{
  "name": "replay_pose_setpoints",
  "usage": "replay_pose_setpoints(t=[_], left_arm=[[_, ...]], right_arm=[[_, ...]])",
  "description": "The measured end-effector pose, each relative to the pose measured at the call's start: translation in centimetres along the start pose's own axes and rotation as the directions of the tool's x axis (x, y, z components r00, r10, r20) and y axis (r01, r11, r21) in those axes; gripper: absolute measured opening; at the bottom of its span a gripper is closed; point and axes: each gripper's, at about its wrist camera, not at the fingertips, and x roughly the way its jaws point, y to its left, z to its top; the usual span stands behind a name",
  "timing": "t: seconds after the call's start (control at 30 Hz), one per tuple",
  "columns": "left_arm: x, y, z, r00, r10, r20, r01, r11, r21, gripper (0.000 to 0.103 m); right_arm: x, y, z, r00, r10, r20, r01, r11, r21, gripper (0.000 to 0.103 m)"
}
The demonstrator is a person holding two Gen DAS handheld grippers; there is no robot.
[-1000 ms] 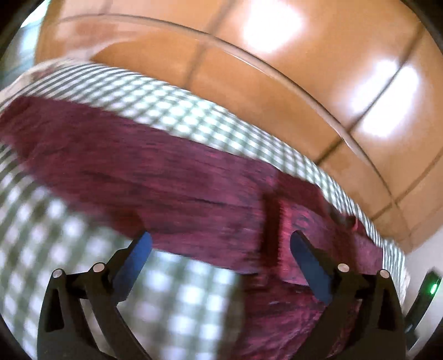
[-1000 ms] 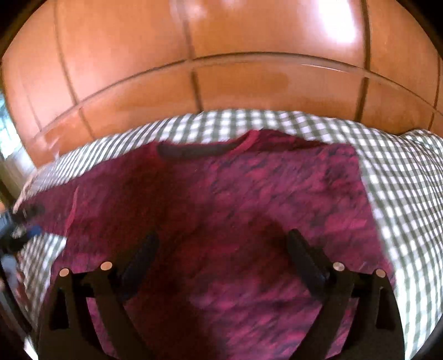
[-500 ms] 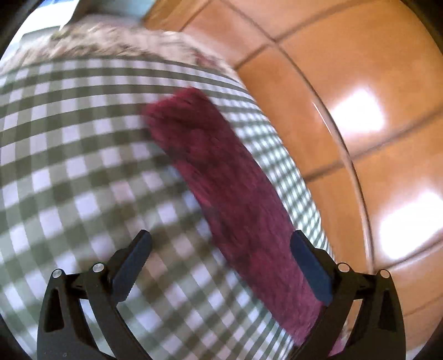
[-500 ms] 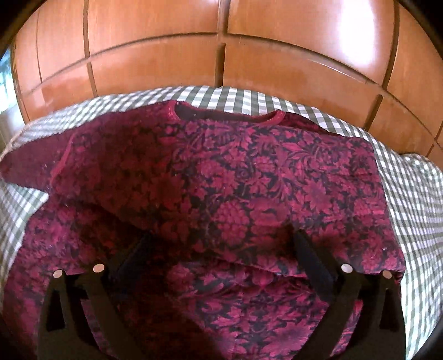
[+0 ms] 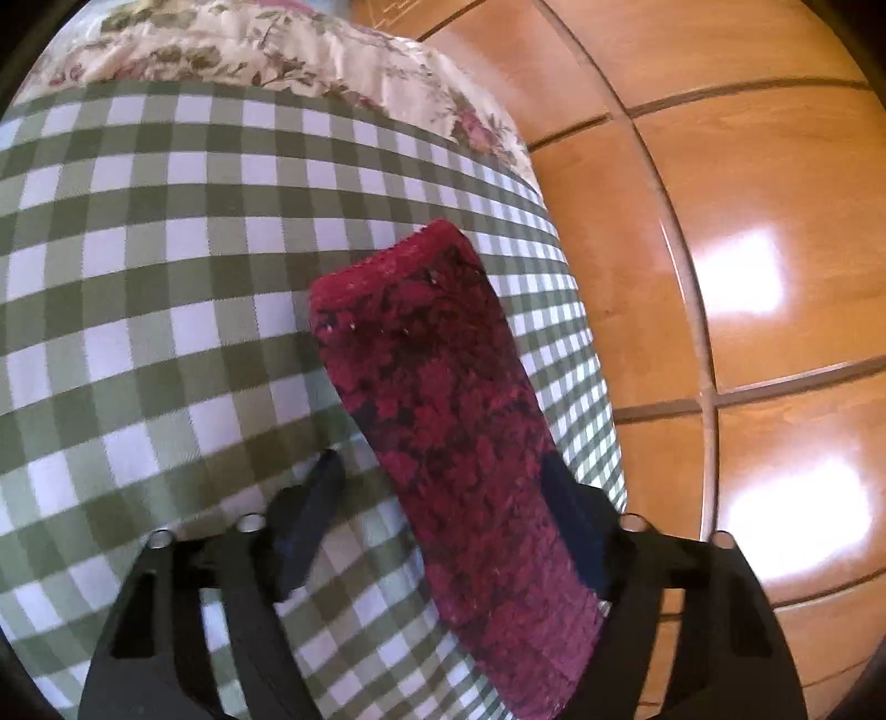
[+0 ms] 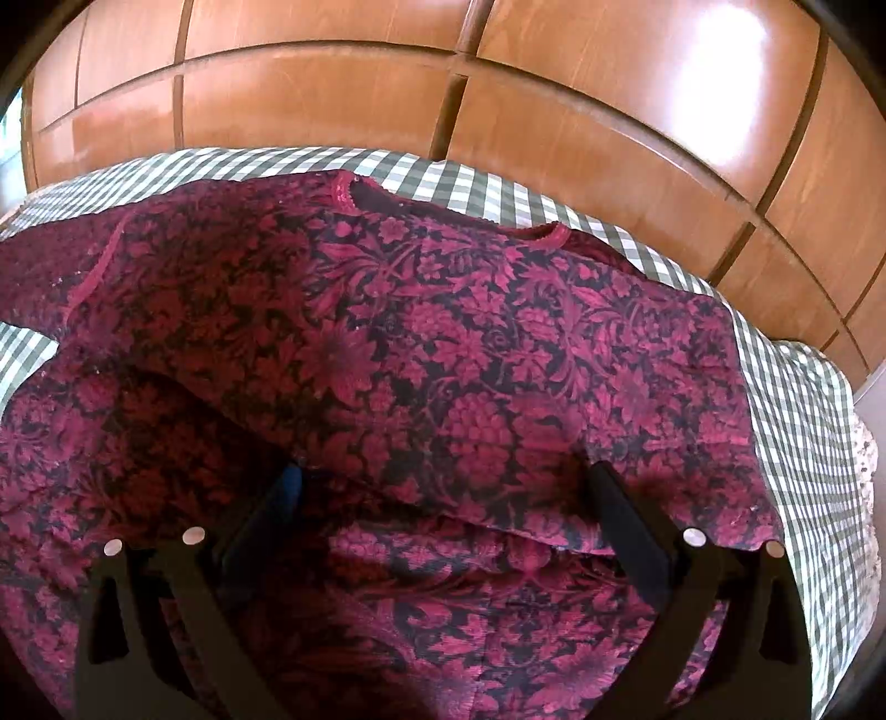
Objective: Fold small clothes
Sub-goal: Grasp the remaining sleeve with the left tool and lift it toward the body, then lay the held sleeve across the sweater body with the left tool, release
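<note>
Crimson floral knit fills both views. Left wrist view: the left gripper (image 5: 443, 482) now straddles the sleeve (image 5: 443, 421), which runs along the right-hand edge of the checked cloth (image 5: 138, 266), its cuff pointing toward the flowered bedding (image 5: 310, 50) at the far end. A second ago this camera looked across the whole garment; it has since swung round to the sleeve alone. The jaws have just been closing, with the sleeve between them; the right finger lies against the fabric and the left one stands clear, so no grip is made yet. Judged from this, the sleeve fold is about to begin.

Right wrist view: the right gripper (image 6: 443, 487) hovers with jaws spread wide, holding nothing, over the sweater (image 6: 470, 360), which lies flat on the cloth with its neckline toward the far edge, beside the wooden panelling (image 6: 554, 111). One flap already lies folded over the body. Only this view shows the garment's body and neckline; only the left view shows the sleeve's cuff.
</note>
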Motion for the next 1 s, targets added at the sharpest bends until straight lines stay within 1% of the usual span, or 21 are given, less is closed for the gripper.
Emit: replay_pose_setpoints(t=[0.03,0.1,0.13,0.17,0.23,0.3,0.33,0.4,0.47,0.5,0.53,0.6,0.63,0.67,0.7,0.73,0.8,0.9,0.97,1.0], left_arm=[[0.2,0.1,0.1,1.0,-0.001,0.005,0.001,1.0,-0.001,0.058],[0.5,0.3,0.3,1.0,0.003,0.011,-0.003,1.0,0.006,0.053],[0.6,0.3,0.3,1.0,0.0,0.016,-0.001,1.0,0.011,0.046],[0.7,0.3,0.4,1.0,0.005,0.016,-0.005,1.0,0.021,0.042],[0.8,0.5,0.4,1.0,0.02,0.011,-0.02,0.999,0.04,0.019],[0.7,0.5,0.2,1.0,0.008,0.01,-0.009,0.998,0.057,0.017],[0.5,0.0,-0.1,1.0,0.003,0.021,-0.005,0.997,0.083,0.014],[0.1,-1.2,-0.9,0.999,-0.013,0.032,0.008,0.989,0.146,0.013],[-0.6,-2.8,-2.1,0.999,-0.035,0.038,0.025,0.974,0.225,0.012],[-1.0,-3.8,-2.8,0.998,-0.052,0.043,0.038,0.961,0.273,0.012],[-1.4,-5.1,-3.9,0.997,-0.067,0.046,0.048,0.942,0.333,0.012],[-1.9,-6.8,-5.6,0.995,-0.087,0.043,0.062,0.908,0.414,0.012],[-2.1,-8.0,-7.0,0.994,-0.102,0.032,0.076,0.883,0.464,0.012],[-2.1,-8.7,-7.7,0.994,-0.106,0.026,0.079,0.867,0.492,0.012],[-2.1,-9.4,-8.7,0.994,-0.107,0.022,0.079,0.848,0.525,0.012],[-1.9,-10.3,-10.0,0.994,-0.108,0.016,0.08,0.822,0.564,0.012],[-1.3,-11.6,-11.9,0.994,-0.111,-0.011,0.095,0.786,0.611,0.012],[0.3,-13.3,-15.6,0.995,-0.081,-0.059,0.099,0.714,0.693,0.012],[1.9,-14.2,-18.3,0.994,-0.046,-0.094,0.101,0.664,0.741,0.012],[2.3,-14.3,-19.2,0.994,-0.034,-0.1,0.098,0.65,0.754,0.012]], right_arm=[[0.0,0.0,0.0,1.0,-0.001,0.001,0.001,1.0,0.0,0.101],[0.0,0.1,0.0,1.0,-0.001,0.003,0.001,1.0,0.0,0.101],[0.0,0.1,0.0,1.0,0.0,0.003,0.0,1.0,0.001,0.101],[0.0,0.1,0.0,1.0,0.0,0.003,0.0,1.0,0.002,0.101],[0.0,0.1,-0.1,1.0,0.002,0.003,-0.002,1.0,0.003,0.101],[0.0,0.1,-0.1,1.0,0.003,0.005,-0.003,1.0,0.005,0.101],[-0.1,0.1,-0.1,1.0,0.003,0.005,-0.003,1.0,0.005,0.101],[-0.1,0.1,-0.1,1.0,0.003,0.006,-0.003,1.0,0.005,0.101],[-0.1,0.1,-0.1,1.0,0.003,0.006,-0.003,1.0,0.004,0.101],[-0.1,0.1,-0.1,1.0,0.003,0.006,-0.003,1.0,0.005,0.101],[0.0,0.1,-0.1,1.0,0.004,0.005,-0.004,1.0,0.005,0.101],[-0.1,0.1,-0.1,1.0,0.003,0.006,-0.003,1.0,0.004,0.101],[0.0,0.1,-0.1,1.0,0.003,0.006,-0.003,1.0,0.004,0.101],[0.0,0.0,-0.1,1.0,0.004,0.006,-0.004,1.0,0.004,0.101],[0.0,0.0,-0.1,1.0,0.004,0.006,-0.004,1.0,0.005,0.101],[0.0,0.0,-0.1,1.0,0.004,0.006,-0.004,1.0,0.005,0.101],[0.0,0.0,-0.1,1.0,0.003,0.005,-0.003,1.0,0.004,0.101],[-0.1,0.0,-0.1,1.0,0.004,0.006,-0.004,1.0,0.005,0.101],[0.0,0.0,-0.1,1.0,0.004,0.006,-0.004,1.0,0.005,0.101],[0.0,0.0,-0.1,1.0,0.005,0.005,-0.005,1.0,0.006,0.101]])
